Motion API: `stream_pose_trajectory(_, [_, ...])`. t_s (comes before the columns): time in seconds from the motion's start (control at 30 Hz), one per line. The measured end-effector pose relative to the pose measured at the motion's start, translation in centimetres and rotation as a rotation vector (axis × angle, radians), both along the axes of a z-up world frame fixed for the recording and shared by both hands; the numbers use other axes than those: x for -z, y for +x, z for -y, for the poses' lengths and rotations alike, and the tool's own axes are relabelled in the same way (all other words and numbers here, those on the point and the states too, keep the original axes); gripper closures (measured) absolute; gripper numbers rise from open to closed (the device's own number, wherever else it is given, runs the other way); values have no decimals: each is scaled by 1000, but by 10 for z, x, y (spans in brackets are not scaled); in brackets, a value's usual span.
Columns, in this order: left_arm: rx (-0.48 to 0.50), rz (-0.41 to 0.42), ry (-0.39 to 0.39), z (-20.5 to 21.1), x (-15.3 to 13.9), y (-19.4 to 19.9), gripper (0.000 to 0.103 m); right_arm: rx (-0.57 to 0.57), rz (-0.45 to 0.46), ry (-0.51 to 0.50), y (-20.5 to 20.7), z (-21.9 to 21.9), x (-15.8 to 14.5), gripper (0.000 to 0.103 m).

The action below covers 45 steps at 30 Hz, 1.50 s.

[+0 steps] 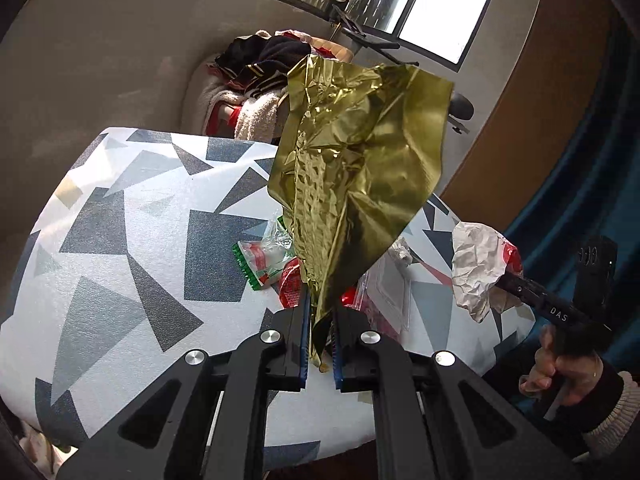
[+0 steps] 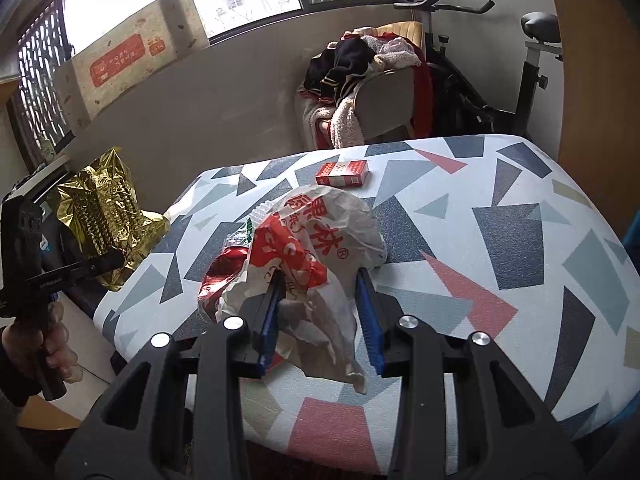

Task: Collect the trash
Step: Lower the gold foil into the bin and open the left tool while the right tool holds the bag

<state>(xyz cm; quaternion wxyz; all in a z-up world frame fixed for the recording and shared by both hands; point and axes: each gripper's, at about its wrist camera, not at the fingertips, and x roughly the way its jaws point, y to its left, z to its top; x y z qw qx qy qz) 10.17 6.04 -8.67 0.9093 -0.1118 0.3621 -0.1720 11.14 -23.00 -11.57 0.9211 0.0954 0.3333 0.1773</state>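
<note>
My left gripper is shut on a large crumpled gold foil sheet, held above the patterned table; the foil also shows in the right wrist view. My right gripper has its jaws fairly wide apart around a crumpled white-and-red paper bag, which looks lifted off the table; the bag also shows in the left wrist view. A green-and-white plastic wrapper, a red wrapper and a clear plastic bag lie on the table under the foil.
A red cigarette box lies near the table's far edge. Behind the table stands a chair piled with clothes and an exercise bike. A cardboard box leans at the window. A blue curtain hangs at right.
</note>
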Motion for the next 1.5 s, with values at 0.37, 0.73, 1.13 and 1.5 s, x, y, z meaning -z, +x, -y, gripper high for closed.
stream_pose_trajectory(0.37, [82,-24,-43,25,17,-61,94,6,12,0,-35,0,2,65])
stream_pose_trajectory(0.73, [138,-62,-61,40,37,-103,94,19,22,-1,-62,1,6,65])
stream_pose_trajectory(1.13, [180,-145,-36,44,72,-139,94,13,19,15,-83,-5,18,65])
stream_pose_trajectory(1.5, [215,-204,-1,55,101,-152,91,10,0,24,-92,-7,30,65])
